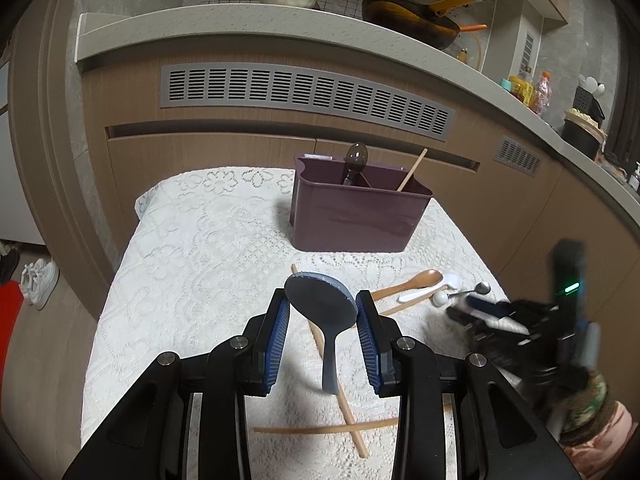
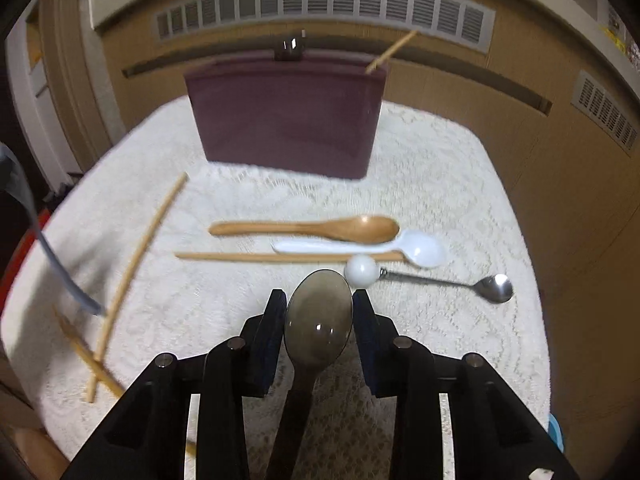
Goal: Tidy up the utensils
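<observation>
Left wrist view shows the left claw closed on the round head of a grey rice paddle, its handle hanging down over the white lace cloth of the desk. Under it lie crossed wooden chopsticks. Farther back stands the purple utensil box, with a dark spoon and one chopstick standing in its compartments. On the right side the right claw appears blurred beside the loose spoons.

From the right wrist view, the right claw has a dark translucent spoon between its blue pads; the bowl touches both pads, so it is gripped, bowl forward and handle back toward the camera. Just ahead on the cloth lie a wooden spoon, a white plastic spoon touching it, a chopstick under them, and a metal spoon with a white ball end. The box stands behind them.
</observation>
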The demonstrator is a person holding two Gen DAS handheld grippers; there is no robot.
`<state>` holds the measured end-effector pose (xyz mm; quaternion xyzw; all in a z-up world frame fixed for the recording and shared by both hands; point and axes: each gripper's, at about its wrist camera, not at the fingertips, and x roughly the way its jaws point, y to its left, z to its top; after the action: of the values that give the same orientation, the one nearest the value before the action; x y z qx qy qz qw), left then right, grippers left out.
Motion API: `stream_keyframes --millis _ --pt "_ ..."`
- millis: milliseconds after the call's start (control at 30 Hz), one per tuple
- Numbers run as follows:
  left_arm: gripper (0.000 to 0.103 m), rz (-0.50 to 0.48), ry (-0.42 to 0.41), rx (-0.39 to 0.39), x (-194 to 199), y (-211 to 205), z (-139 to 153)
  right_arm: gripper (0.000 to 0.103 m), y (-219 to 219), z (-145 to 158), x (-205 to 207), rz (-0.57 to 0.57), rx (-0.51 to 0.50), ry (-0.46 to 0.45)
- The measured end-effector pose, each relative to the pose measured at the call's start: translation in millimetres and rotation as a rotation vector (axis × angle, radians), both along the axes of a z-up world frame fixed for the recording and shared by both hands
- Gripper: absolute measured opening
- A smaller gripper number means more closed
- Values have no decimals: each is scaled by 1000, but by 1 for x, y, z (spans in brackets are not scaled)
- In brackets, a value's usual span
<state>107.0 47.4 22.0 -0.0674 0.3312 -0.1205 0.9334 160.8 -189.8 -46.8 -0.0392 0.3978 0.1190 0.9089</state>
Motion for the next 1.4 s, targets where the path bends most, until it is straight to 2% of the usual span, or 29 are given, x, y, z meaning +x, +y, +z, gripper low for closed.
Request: stream_keyframes --millis 67,167,367,500,567,633,733,933,1033,1100,1200,1267,1400 --pt "35 -7 -13 -8 0 -1 7 31 -9 30 -11 0 44 -74" --pt "35 -36 -67 -18 5 -2 39 31 -15 86 -20 13 86 -214" --pt "35 -57 -333 18 25 -8 151 27 -11 212 -15 54 49 -544" --pt "35 -45 -469 23 52 -15 209 27 -4 268 16 49 21 -640" --pt "35 -39 -495 39 67 -20 220 27 -2 282 33 41 10 -655" --pt "35 -40 -491 60 85 -24 220 27 -2 283 48 28 6 -656" --pt "35 -101 -426 113 105 -35 191 27 -5 270 66 31 6 -630" --pt "36 -408 -153 204 128 -78 78 27 -20 236 75 41 44 -544" --pt "36 -588 -4 271 125 -111 11 27 -25 216 73 56 51 -495" --pt "36 -723 61 319 114 -134 -26 27 -30 206 69 62 60 -470" --pt "36 -840 116 412 100 -165 -62 27 -34 195 65 72 70 -438" --pt "36 -869 131 468 97 -183 -81 27 -37 189 63 72 69 -428" --pt "36 -830 200 416 114 -189 -92 27 -42 183 58 71 76 -406"
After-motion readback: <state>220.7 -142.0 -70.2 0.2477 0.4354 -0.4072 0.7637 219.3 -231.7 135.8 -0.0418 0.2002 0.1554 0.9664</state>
